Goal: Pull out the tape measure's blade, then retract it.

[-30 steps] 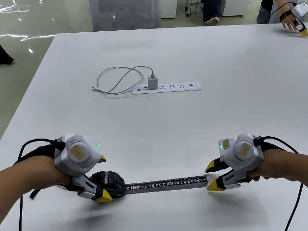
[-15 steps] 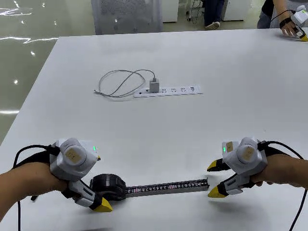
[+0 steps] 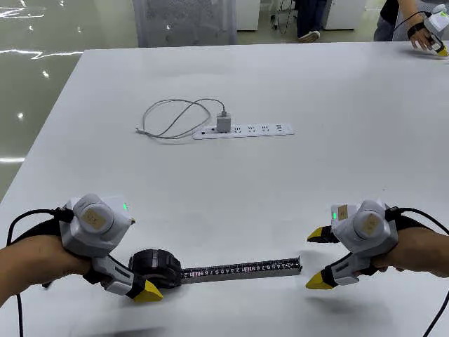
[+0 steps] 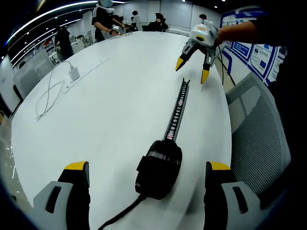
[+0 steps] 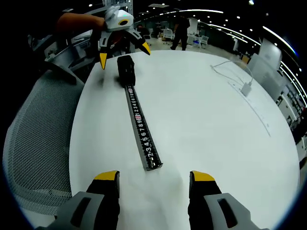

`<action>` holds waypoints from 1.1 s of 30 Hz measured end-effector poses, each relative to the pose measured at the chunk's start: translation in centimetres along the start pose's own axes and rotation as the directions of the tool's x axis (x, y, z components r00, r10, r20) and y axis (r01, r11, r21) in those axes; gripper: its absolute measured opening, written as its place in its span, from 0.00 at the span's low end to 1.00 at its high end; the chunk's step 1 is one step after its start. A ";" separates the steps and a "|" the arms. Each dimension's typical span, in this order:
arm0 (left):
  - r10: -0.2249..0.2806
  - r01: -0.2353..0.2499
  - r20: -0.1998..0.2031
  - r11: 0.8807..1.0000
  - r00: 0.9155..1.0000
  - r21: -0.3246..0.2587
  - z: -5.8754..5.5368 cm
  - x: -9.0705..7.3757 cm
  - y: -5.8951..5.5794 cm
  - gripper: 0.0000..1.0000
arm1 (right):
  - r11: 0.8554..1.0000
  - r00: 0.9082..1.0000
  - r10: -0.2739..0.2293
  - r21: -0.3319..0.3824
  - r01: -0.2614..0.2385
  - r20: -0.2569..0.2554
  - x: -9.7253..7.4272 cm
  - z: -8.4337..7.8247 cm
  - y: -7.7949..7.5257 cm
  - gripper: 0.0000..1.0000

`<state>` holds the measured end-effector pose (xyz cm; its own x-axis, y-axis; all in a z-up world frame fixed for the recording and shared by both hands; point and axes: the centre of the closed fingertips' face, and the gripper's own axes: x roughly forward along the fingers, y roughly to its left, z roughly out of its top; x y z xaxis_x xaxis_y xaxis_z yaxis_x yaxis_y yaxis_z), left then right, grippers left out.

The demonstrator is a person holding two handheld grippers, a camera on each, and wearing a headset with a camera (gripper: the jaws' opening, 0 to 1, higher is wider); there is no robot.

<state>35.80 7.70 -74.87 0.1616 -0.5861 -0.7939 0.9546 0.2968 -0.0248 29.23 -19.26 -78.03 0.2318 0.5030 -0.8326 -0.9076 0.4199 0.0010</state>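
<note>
While the blade (image 3: 242,269) lies drawn out on the counter (image 3: 280,189), the left gripper (image 4: 147,167) is held with fingers (image 4: 76,177) spread around the case (image 3: 156,267), not touching it; the right gripper (image 5: 154,177) is held parted and empty.

White-grey left tongs (image 3: 140,257) and right tongs (image 3: 316,258), yellow-tipped black jaws, green lights (image 3: 125,206), black cables (image 3: 28,215), black hand straps (image 3: 42,228)

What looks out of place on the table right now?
The blade lies pulled out flat with nothing gripping it: the right tongs stand open just off its tip, the left tongs open astride the case. Nothing else stands out.
</note>
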 end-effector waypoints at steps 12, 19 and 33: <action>0.205 -0.144 0.165 0.936 0.965 -0.321 0.2 -3.3 3.7 0.99 | 0.978 0.981 -0.165 0.146 0.150 0.098 -1.4 -0.1 -2.2 0.85; 0.258 -0.176 0.185 0.913 0.948 -0.368 -0.7 -4.6 4.1 0.99 | 0.957 0.970 -0.206 0.234 0.171 0.131 -2.0 -0.4 -2.0 0.99; 0.307 -0.240 0.180 0.917 0.934 -0.319 -2.8 -5.2 2.3 0.99 | 0.903 0.931 -0.329 0.340 0.261 0.160 -4.1 -1.6 -1.9 0.99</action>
<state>36.45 13.56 -72.47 0.4894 -0.5924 -0.6400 0.7567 0.6533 -0.0261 29.46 -23.33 -75.44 0.5703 0.4507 -0.6867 -0.6403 0.7676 -0.0280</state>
